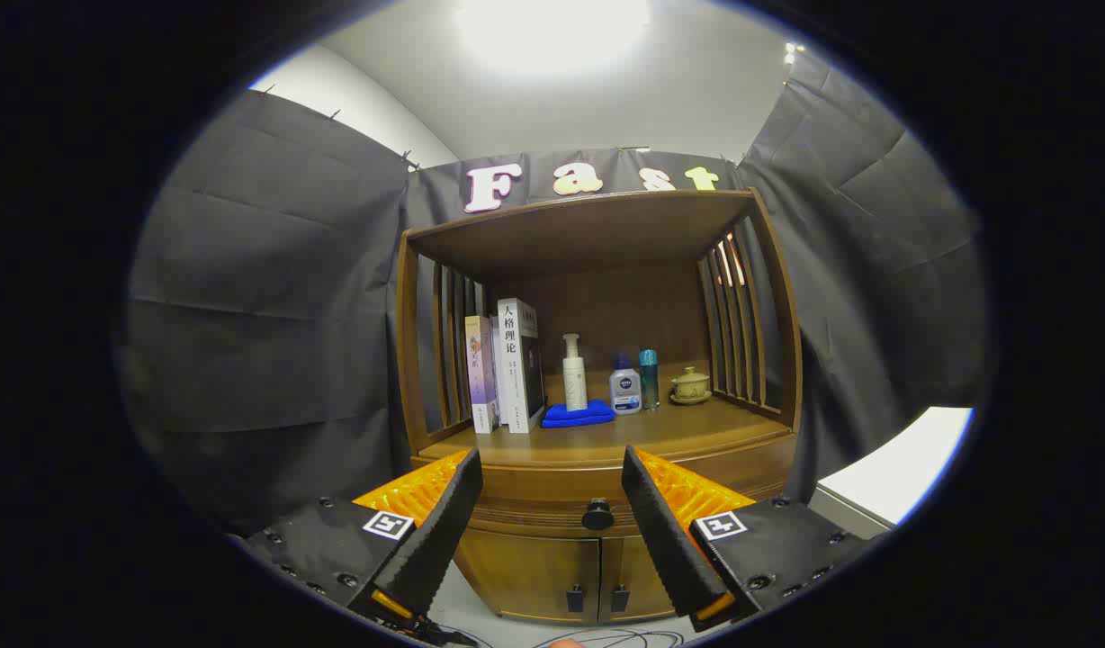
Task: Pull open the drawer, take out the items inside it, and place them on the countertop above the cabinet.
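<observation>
Jaws (552,468) stand wide apart and hold nothing, aimed at the wooden cabinet (597,486). Between them, just beyond, sits the shut drawer (552,504) with its dark knob (597,515). On the surface (696,427) above stand books (507,364), bottles (624,385), a blue cloth (578,415) and a lidded cup (690,384).

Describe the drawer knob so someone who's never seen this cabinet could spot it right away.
Start at the wooden cabinet against the black cloth, and drop below its countertop to the drawer front. The knob is the single round dark one at its centre, beyond the open gripper fingers; the two door handles below are small and squarish.
</observation>
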